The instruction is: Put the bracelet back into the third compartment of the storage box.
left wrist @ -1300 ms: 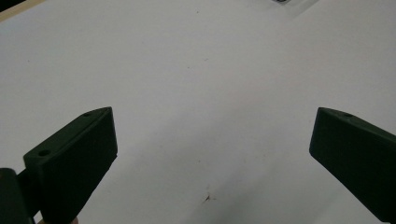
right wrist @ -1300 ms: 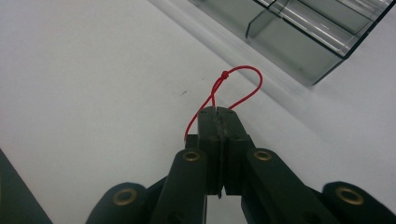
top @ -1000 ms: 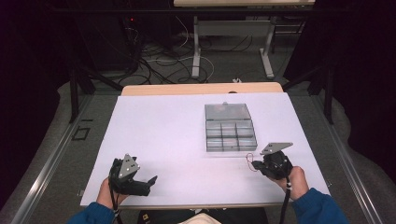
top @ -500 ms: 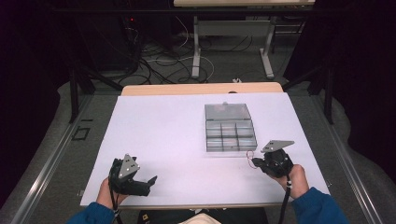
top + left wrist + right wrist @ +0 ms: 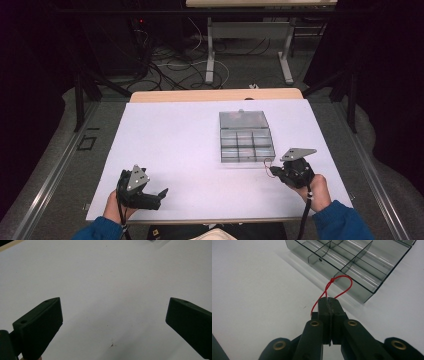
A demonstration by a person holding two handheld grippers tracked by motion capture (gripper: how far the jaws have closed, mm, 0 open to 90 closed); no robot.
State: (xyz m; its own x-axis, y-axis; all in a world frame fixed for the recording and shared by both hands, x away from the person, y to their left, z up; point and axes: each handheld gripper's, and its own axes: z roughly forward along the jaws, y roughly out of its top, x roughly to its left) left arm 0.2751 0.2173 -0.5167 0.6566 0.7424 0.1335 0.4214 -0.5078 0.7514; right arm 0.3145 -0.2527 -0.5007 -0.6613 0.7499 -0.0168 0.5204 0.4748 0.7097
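A clear grey compartment box (image 5: 247,142) with its lid folded back lies on the white table (image 5: 190,145), right of centre. My right gripper (image 5: 276,170) sits just off the box's near right corner, shut on a thin red string loop (image 5: 338,286) with a knot at its top. The loop sticks out past the jaw tips toward the box wall (image 5: 352,280). My left gripper (image 5: 159,194) rests at the table's near left edge, open, with bare white surface between its wide-apart fingers (image 5: 40,325).
The box's compartments (image 5: 362,262) look empty from the right gripper view. Beyond the table's far wooden edge (image 5: 215,95) lie floor cables (image 5: 170,65) and the legs of another table (image 5: 210,55). A metal rail (image 5: 50,170) runs along the left side.
The right gripper has edged slightly toward the near side of the table with the red string. The left gripper has stayed put.
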